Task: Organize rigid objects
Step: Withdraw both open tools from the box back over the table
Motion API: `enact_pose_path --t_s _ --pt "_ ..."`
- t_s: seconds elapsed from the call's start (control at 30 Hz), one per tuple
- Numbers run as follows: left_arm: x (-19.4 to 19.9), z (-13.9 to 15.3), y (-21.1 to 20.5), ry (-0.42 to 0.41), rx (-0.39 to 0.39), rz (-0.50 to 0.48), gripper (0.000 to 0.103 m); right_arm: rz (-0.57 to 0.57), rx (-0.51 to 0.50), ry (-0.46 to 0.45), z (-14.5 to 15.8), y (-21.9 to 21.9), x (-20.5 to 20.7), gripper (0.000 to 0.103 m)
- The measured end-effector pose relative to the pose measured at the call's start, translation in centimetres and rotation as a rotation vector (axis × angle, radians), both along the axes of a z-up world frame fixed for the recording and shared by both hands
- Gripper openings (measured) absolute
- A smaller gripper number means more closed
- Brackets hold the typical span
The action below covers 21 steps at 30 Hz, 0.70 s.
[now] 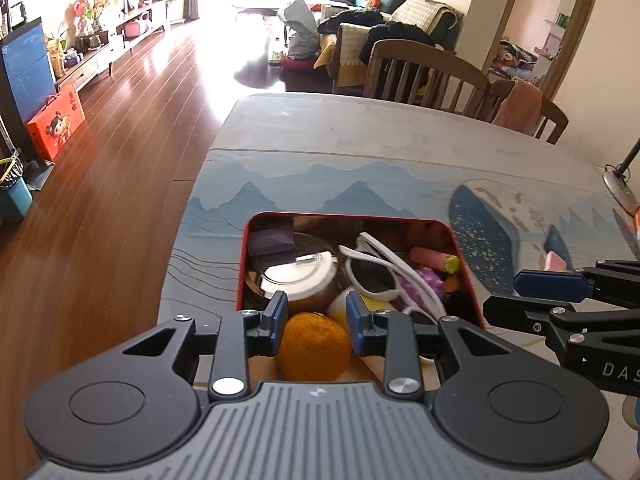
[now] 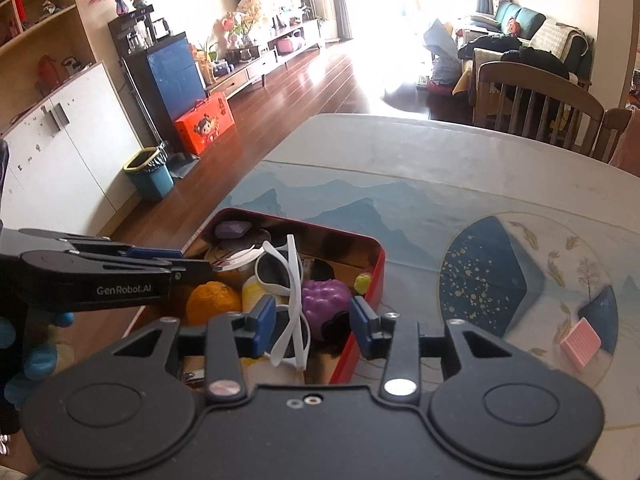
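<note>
Red tin [image 2: 362, 332] rim sits between right gripper [image 2: 314, 326] jaws.

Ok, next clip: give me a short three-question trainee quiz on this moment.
1. True or false: the white sunglasses lie inside the red tin.
2. Which thing sits between the left gripper fingers: A) orange, B) purple grapes, C) glass jar?
3. What lies alone on the table, right of the tin?

Key: 1 true; 2 A, jaws open around it; 3 a pink card.
</note>
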<state>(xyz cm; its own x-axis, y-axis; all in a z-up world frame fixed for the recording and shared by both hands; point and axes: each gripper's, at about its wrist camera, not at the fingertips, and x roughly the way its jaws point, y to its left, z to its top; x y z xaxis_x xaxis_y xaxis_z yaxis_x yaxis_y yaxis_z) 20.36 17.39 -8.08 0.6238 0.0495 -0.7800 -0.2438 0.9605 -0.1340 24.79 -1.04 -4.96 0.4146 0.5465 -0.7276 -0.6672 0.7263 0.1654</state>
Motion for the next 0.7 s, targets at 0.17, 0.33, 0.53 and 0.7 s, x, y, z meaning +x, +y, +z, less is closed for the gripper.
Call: enact_pose_path --t_s 0.17,0.33,0.53,0.7 --pt "-1.1 1.0 -1.5 -0.041 0.02 -0.006 0.064 -0.024 0.015 -0.009 0.6 -1.8 -0.6 0.047" --pt "-1.9 2.1 -3.3 -0.067 0.028 -0.024 0.064 -0.037 0.03 -0.013 0.9 -4.0 -1.4 0.056" --pt "-2.4 2.8 -5.5 -0.082 0.028 -0.035 0.073 -0.063 0.051 -0.009 1.2 -7.3 -1.9 0.067" --pt "-2.3 2.9 -7.9 -0.085 0.036 -0.05 0.074 -0.076 0.059 -0.01 1.2 -10.2 -1.9 0.079"
